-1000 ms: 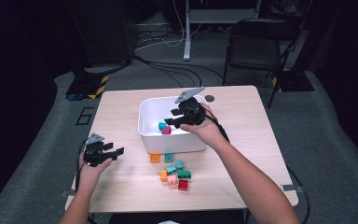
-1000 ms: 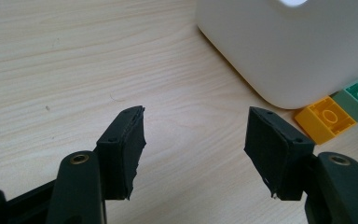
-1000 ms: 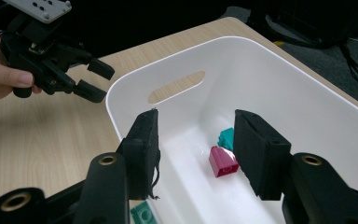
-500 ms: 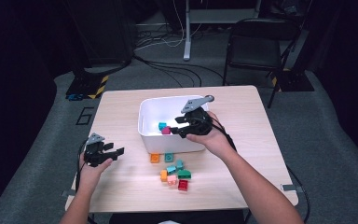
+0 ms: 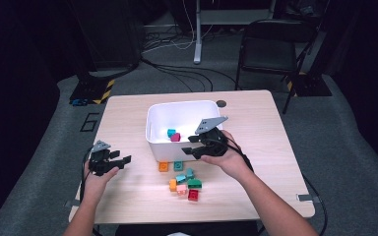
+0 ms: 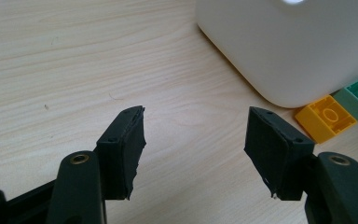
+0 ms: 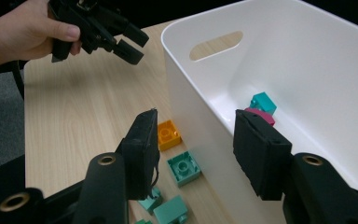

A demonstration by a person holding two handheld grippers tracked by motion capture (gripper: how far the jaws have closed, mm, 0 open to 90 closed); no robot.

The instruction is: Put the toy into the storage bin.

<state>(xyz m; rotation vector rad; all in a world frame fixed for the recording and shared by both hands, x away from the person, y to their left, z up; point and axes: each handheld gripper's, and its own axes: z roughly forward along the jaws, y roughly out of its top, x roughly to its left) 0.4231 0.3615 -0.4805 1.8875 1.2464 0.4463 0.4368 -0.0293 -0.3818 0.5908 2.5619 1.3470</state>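
Note:
A white bin (image 5: 160, 115) stands mid-table with a teal block (image 5: 171, 132) and a magenta block (image 5: 176, 137) inside. My right gripper (image 5: 188, 144) hangs open over the bin's front rim with nothing between its fingers. In the right gripper view (image 7: 193, 154) one finger is outside the wall (image 7: 191, 116) and the other above the inside. Beyond it lie an orange block (image 7: 168, 134) and a green block (image 7: 184, 168). My left gripper (image 5: 120, 157) rests open and empty at the table's left, facing the bin (image 6: 289, 51).
Loose blocks lie in front of the bin: an orange one (image 5: 163, 166), a green one (image 5: 178, 165), and a cluster (image 5: 184, 183) of several in teal, orange, pink and red. A folding chair (image 5: 270, 49) and cables lie beyond the table.
My right gripper has come back from above the bin's middle toward its front rim and dropped a little. The left gripper has stayed where it was.

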